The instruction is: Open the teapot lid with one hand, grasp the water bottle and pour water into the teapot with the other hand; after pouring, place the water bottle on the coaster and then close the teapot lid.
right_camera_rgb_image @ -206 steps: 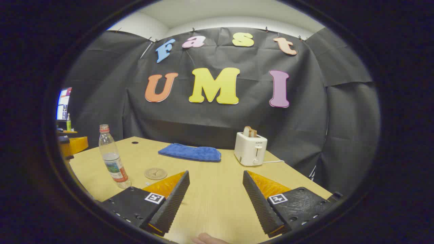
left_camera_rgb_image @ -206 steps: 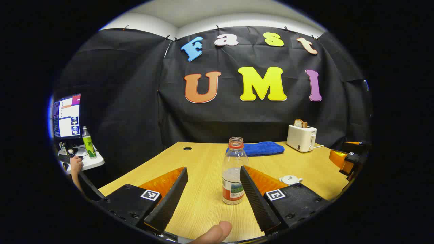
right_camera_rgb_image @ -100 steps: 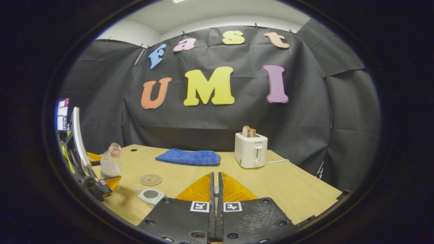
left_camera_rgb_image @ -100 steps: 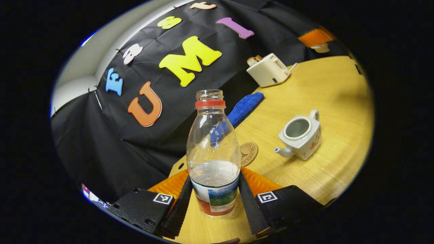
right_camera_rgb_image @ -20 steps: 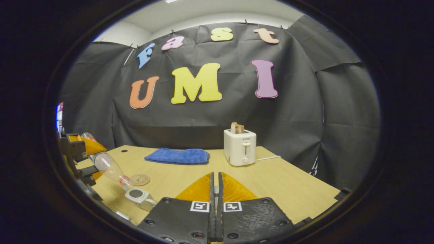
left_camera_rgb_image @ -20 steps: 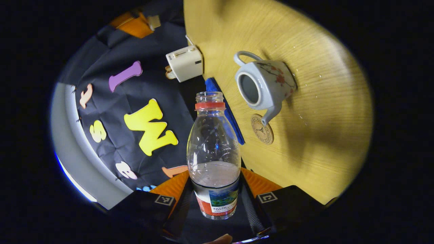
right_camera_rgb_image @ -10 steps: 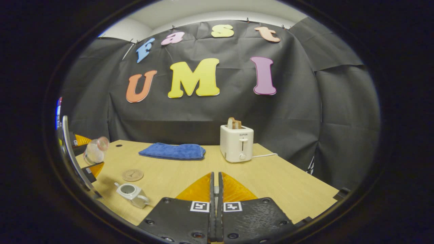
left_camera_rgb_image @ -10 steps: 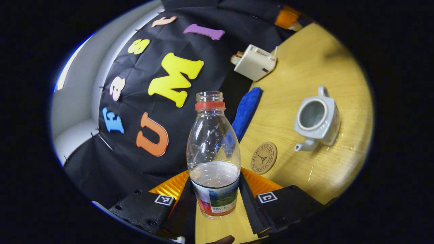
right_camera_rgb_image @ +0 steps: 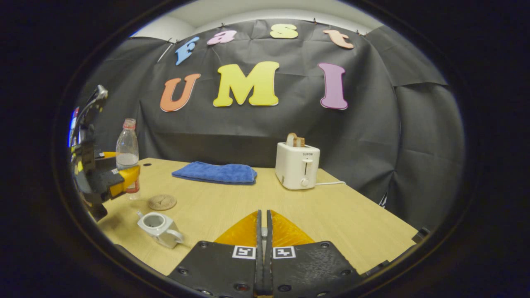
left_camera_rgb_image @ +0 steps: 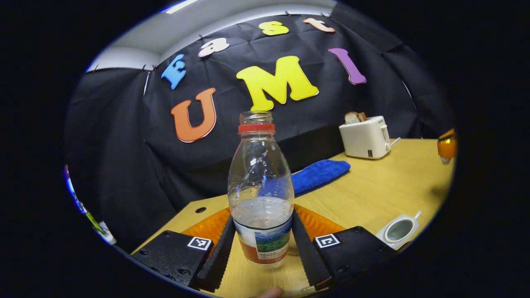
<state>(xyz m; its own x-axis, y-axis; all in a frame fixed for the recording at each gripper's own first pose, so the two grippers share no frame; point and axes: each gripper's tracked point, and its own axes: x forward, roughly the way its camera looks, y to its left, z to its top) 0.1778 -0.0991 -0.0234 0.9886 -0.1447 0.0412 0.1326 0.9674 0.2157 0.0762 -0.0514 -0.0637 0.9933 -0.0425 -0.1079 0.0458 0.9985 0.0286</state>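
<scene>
A clear water bottle (left_camera_rgb_image: 261, 194) with a red neck ring and no cap stands upright between my left gripper's (left_camera_rgb_image: 263, 215) fingers, which are shut on its labelled lower half. It is about a third full. In the right gripper view the bottle (right_camera_rgb_image: 127, 155) hangs in the left gripper (right_camera_rgb_image: 112, 176) just behind the round coaster (right_camera_rgb_image: 162, 202). The white teapot (right_camera_rgb_image: 159, 227) sits lidless in front of the coaster, also at the left gripper view's lower right (left_camera_rgb_image: 399, 229). My right gripper (right_camera_rgb_image: 263, 213) is shut, with a pale sliver of the teapot lid between its fingers.
A white toaster (right_camera_rgb_image: 297, 165) holding bread stands at the back of the wooden table (right_camera_rgb_image: 331, 215), with a folded blue cloth (right_camera_rgb_image: 215, 172) to its left. Both appear behind the bottle, the toaster (left_camera_rgb_image: 365, 136) and the cloth (left_camera_rgb_image: 319, 176).
The bottle has swung back from a steep tilt over the teapot to upright and moved off toward the coaster. The right gripper has stayed shut and nearly still.
</scene>
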